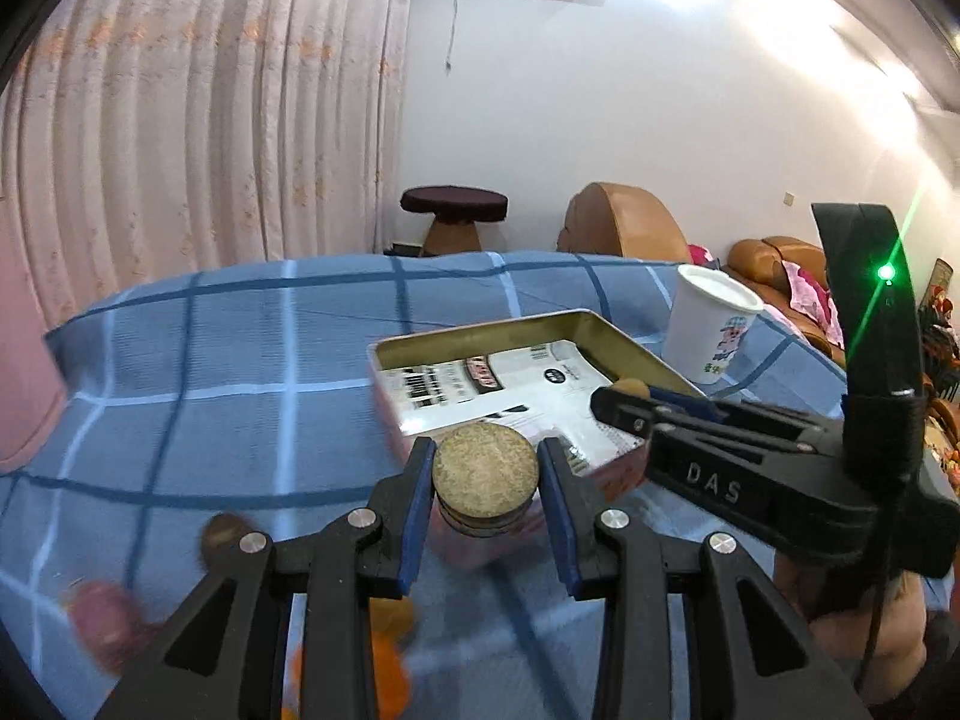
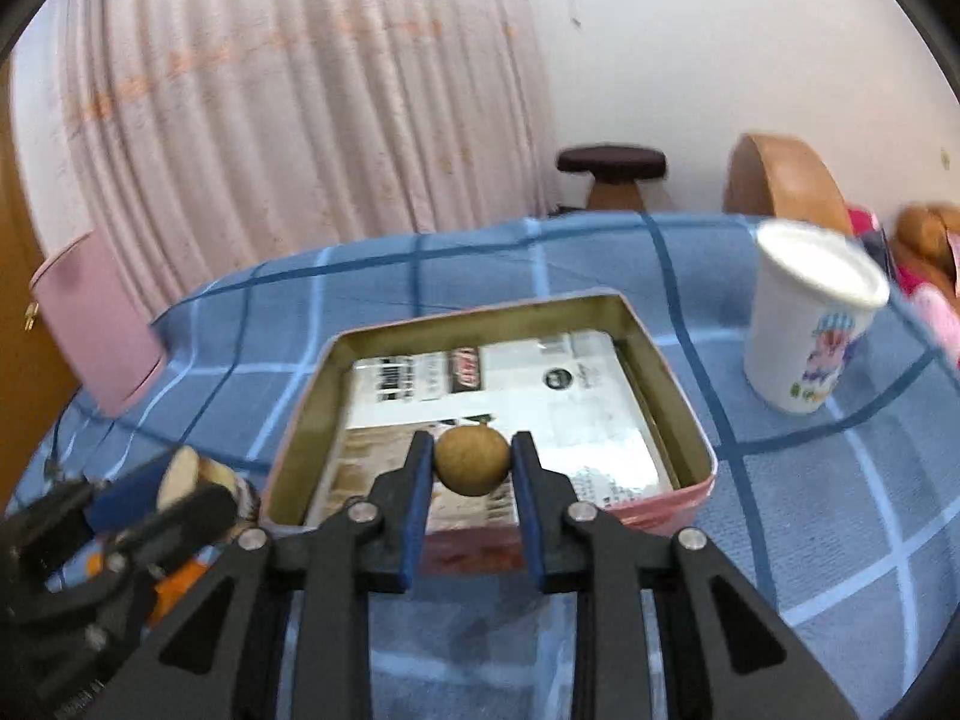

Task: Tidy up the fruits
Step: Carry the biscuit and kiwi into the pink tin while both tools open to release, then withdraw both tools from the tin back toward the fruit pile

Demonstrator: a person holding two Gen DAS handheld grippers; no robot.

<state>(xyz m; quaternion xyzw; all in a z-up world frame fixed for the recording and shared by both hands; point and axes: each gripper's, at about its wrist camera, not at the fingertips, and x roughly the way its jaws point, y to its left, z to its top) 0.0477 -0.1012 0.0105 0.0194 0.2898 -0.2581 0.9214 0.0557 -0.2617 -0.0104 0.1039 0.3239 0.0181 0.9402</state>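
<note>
My left gripper [image 1: 486, 474] is shut on a flat round brown piece [image 1: 485, 469], like a sliced fruit, held just before the near edge of the pink tin [image 1: 516, 324]. My right gripper [image 2: 471, 461] is shut on a small round brown fruit [image 2: 471, 459], like a longan, held over the near part of the tin [image 2: 678, 384]. The tin is open, its floor lined with printed paper. The right gripper also shows in the left wrist view [image 1: 624, 399], over the tin's right side. The left gripper shows blurred at the lower left of the right wrist view [image 2: 180, 498].
A white paper cup [image 2: 810, 330] stands right of the tin on the blue checked cloth [image 2: 840, 510]. Blurred fruits lie near me at left: brown [image 1: 219, 531], reddish [image 1: 102, 618], orange [image 1: 390, 660]. A pink box [image 2: 96, 324] sits at far left.
</note>
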